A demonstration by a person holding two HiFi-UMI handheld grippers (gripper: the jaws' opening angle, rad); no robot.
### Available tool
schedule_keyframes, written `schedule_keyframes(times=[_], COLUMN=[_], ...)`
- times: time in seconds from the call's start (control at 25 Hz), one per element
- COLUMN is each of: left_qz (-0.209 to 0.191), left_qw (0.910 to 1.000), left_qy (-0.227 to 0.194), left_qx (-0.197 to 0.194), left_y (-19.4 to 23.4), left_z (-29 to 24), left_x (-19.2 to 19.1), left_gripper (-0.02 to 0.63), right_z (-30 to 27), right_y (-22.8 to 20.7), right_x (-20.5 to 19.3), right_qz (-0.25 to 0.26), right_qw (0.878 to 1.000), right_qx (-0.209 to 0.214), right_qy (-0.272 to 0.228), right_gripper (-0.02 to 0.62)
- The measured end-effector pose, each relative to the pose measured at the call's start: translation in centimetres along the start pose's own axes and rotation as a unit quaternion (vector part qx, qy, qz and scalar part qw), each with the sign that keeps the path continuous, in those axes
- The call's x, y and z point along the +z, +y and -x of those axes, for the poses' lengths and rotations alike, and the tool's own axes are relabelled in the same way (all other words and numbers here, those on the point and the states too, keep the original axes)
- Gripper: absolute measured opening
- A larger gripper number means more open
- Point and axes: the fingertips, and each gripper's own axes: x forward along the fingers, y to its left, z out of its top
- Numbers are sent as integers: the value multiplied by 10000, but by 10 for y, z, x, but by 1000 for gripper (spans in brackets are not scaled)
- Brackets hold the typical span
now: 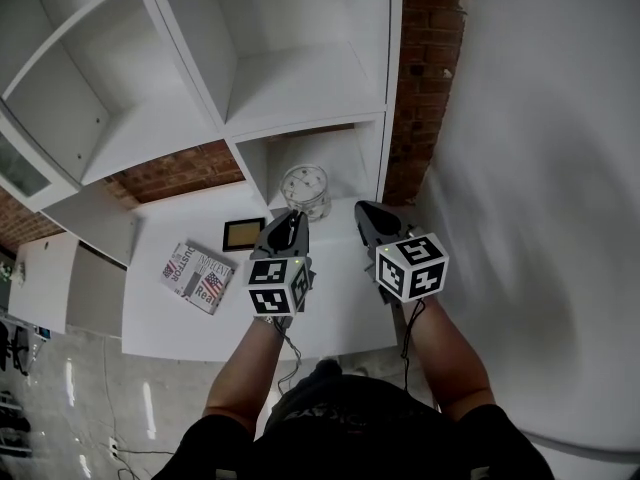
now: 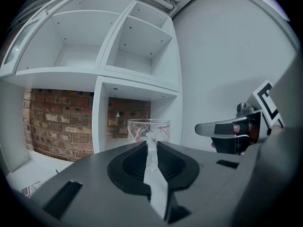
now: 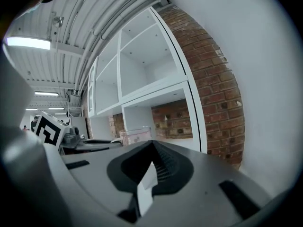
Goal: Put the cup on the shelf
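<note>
Your left gripper (image 1: 292, 216) pinches the cup (image 1: 305, 190) by its handle, right gripper (image 1: 363, 209) closed empty; next, ease it into the shelf (image 1: 381, 158).

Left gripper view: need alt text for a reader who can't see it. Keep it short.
The left claw is shut on the handle of a clear patterned cup, in front of a white shelf with a brick wall behind its lower openings. The right claw shows to the right of the cup, apart from it.
</note>
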Motion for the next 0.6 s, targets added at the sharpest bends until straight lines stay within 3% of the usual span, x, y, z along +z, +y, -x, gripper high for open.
schedule_keyframes(times=[0.6], left_qz=[165], left_qw=[9997], left_qy=[192], left_qx=[40], left_y=[47], left_z=[-85], left_x=[-19], left_gripper=[37], right_z=[-74], right_y=[-29], right_x=[-15], right_qz=[-161], right_qw=[9992], right_qx=[-152], right_qy=[323], right_gripper=[0])
